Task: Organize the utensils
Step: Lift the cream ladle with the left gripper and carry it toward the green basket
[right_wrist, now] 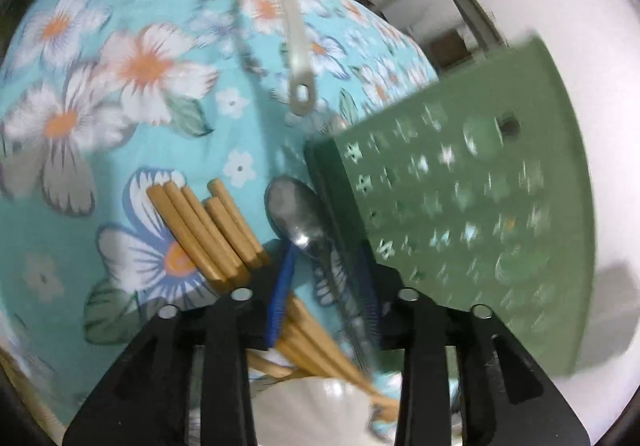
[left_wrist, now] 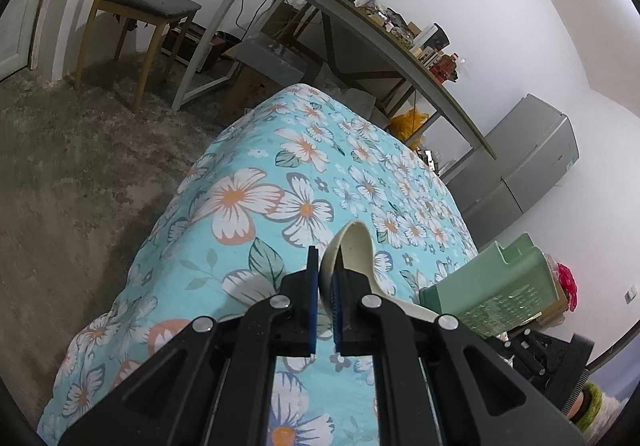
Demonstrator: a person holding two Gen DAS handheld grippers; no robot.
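Observation:
My left gripper is shut on a white ceramic spoon, held above the floral tablecloth with its bowl up and its handle running right. That spoon hangs at the top of the blurred right wrist view. My right gripper is low over the cloth and open. A metal spoon lies between its jaws, with the handle close to the right one. Several wooden chopsticks pass under its left finger. The green perforated utensil holder stands just right of it, also seen at the right edge of the left wrist view.
A white rounded thing lies under the right gripper's body. Beyond the table's far end are a wooden chair, a long cluttered desk and a grey fridge. The cloth drops off to the carpeted floor on the left.

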